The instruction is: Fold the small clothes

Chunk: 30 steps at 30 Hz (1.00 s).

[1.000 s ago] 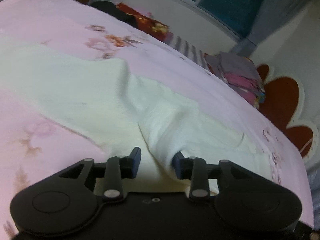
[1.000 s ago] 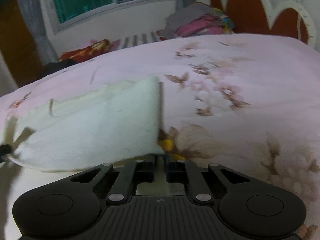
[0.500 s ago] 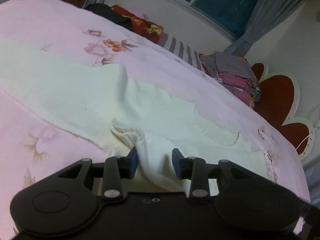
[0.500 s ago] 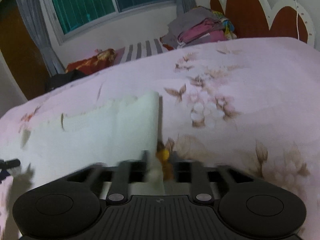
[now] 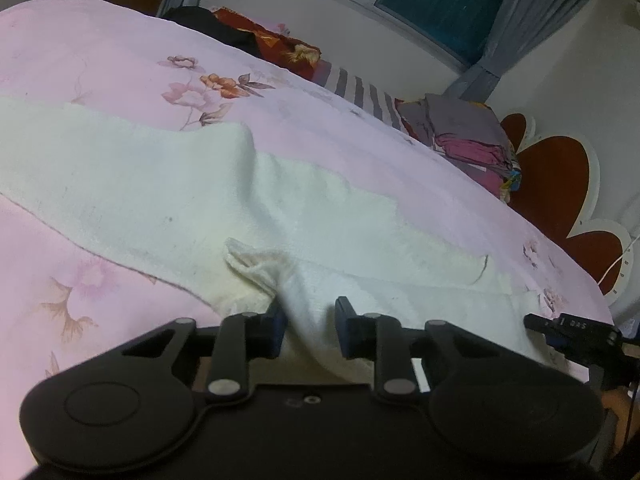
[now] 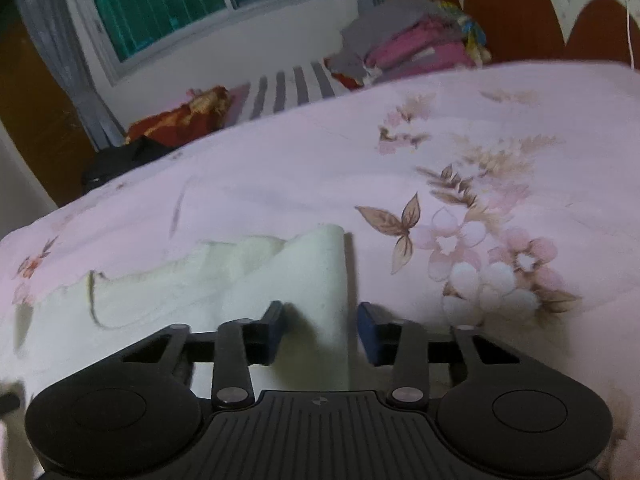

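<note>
A cream fleece cloth [image 5: 168,184] lies spread across the pink flowered bed sheet [image 5: 100,60]. A raised fold of it runs toward me between the fingers of my left gripper [image 5: 310,326]. The jaws are closing, and both pads touch the fold. In the right wrist view the cloth's right end [image 6: 320,280] stands up as a folded edge between the fingers of my right gripper [image 6: 320,332]. Those jaws are closing too, but a gap still shows beside the right pad. One finger of the right gripper [image 5: 568,330] shows at the cloth's far right.
A stack of folded clothes [image 5: 472,144] sits at the head of the bed by the red and white headboard [image 5: 560,184]. Red and black clothes [image 5: 256,40] and a striped cloth [image 5: 356,92] lie beyond the far edge, under the window. Flowered sheet [image 6: 480,220] lies bare right of the cloth.
The left jaws narrowed onto the cloth fold. The right gripper let go of the cloth's corner, opened wide, shifted sideways, and now straddles the cloth's right edge with narrowing jaws.
</note>
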Tool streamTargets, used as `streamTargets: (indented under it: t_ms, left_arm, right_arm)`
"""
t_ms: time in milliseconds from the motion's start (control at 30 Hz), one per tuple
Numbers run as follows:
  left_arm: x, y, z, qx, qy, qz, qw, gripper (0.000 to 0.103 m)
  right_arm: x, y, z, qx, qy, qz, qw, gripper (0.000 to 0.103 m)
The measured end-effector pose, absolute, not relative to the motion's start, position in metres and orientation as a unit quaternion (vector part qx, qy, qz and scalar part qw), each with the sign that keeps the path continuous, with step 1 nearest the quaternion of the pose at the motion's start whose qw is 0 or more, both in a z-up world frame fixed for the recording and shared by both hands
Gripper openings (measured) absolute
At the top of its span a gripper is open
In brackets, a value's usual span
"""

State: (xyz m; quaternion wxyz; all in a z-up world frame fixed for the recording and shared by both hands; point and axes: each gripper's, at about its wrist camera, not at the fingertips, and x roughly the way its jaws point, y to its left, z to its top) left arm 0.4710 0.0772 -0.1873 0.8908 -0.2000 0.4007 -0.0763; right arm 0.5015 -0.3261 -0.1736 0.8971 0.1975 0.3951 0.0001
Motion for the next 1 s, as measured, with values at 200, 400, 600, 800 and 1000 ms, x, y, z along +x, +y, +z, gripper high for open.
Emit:
streamTargets:
  t_ms: [200,400,600,800,1000]
  left_arm:
    - [0.466,0.07,-0.176,-0.188,0.363,-0.091,0.908,0.008]
    - [0.476,0.069,-0.184,-0.146,0.361,-0.068,0.919,0.008]
    - [0.47,0.076,-0.183,-0.137,0.377,-0.047,0.915,0.024]
    - [0.447,0.075,-0.166,-0.138,0.363,-0.059,0.92,0.031]
    - [0.45,0.048,-0.163,-0.119,0.364,-0.099,0.918,0.04]
  right_arm:
    - [0.495,-0.325,-0.169,0.165,0.368,-0.021,0.915,0.006]
    - [0.489,-0.337,-0.183,0.174,0.366,-0.054,0.913,0.006]
    - [0.483,-0.335,-0.169,0.153,0.357,-0.065,0.919,0.007]
    - [0.471,-0.311,-0.143,0.139,0.34,-0.016,0.93,0.007]
    - [0.466,-0.276,-0.149,0.132,0.359,0.032,0.923,0.008]
